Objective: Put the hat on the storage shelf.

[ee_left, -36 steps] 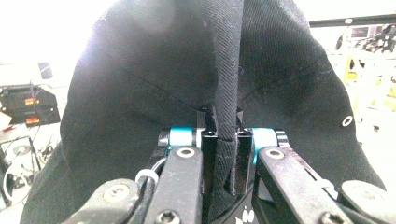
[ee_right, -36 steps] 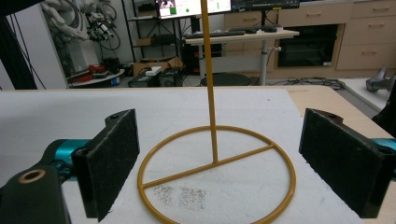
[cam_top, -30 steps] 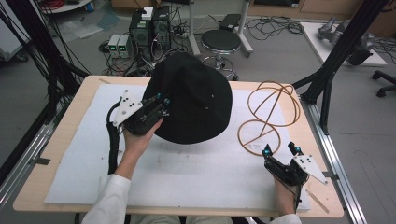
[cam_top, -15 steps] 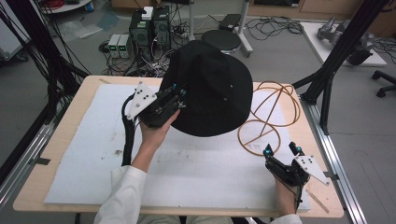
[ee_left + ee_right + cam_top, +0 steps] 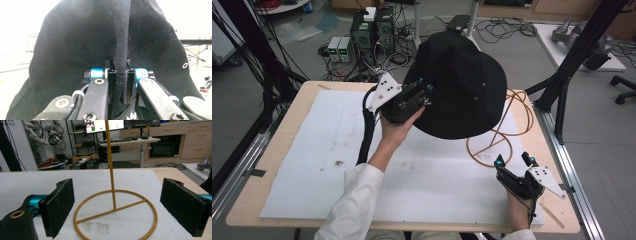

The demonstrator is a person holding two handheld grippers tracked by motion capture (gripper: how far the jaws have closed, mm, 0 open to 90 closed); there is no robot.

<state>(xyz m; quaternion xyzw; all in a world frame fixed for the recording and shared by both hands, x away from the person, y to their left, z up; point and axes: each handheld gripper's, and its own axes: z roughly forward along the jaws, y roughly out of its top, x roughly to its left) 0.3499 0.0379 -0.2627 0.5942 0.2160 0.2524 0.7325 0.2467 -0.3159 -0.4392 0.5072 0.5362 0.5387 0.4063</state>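
While our left gripper stays out of contact with the table, its two black jaws are clenched on a fold of the black hat, and in the left gripper view we see that pinched pleat of cloth running straight up between the pads. From that grip the hat spreads out to both sides, with a small metal eyelet showing on its right flank. In the high view we hold the hat raised above the far part of the table, its crown bulging up and away from us, its lower edge hanging over the white mat. Just beyond and to the right of the hat stands the yellow wire stand, part of it hidden behind the hat's brim.

Our right gripper rests low near the right front edge of the table, released, its padded jaws standing wide apart with nothing between them. In the right gripper view we look between those jaws at the stand's round base ring lying flat on the mat, a crossbar spanning it and a thin upright rod rising from the middle. The ring sits near the jaws but apart from them. The wooden table shows around the mat's edges.
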